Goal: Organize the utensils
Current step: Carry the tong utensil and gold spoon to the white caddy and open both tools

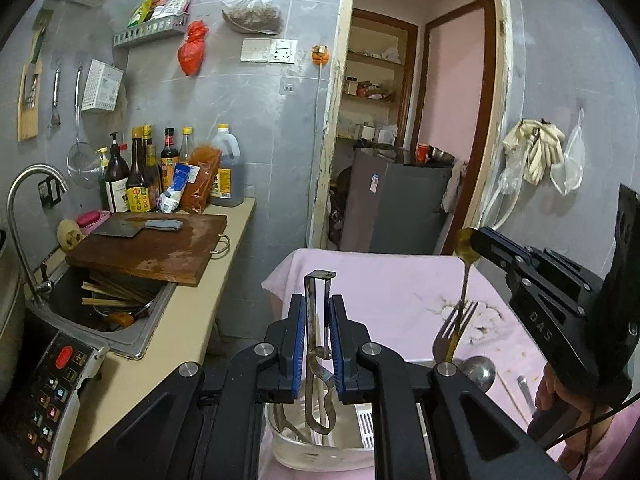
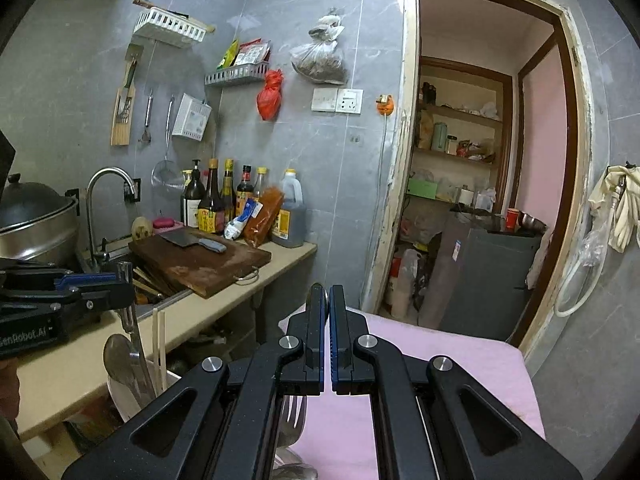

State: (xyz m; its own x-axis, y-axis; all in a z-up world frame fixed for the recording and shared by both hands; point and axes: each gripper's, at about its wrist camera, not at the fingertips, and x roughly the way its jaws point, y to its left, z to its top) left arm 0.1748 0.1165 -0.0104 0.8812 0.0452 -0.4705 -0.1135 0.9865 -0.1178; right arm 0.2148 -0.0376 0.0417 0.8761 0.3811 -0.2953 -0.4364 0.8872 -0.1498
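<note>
Left gripper (image 1: 318, 312) clamps peeler (image 1: 318, 344), base hidden | right gripper (image 2: 329, 300) pinches spoon (image 1: 466, 256)

Even indoor light, sharp focus, strong fisheye bending, dark corners.

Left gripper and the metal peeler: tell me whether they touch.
Touching. In the left wrist view the left gripper has its blue-padded fingers pressed against both sides of the metal peeler.

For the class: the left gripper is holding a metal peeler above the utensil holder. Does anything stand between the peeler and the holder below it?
Nothing visible does. The left gripper grips the peeler upright, its lower end already hanging into the open utensil holder. The fork and ladle stand off to the right.
</note>
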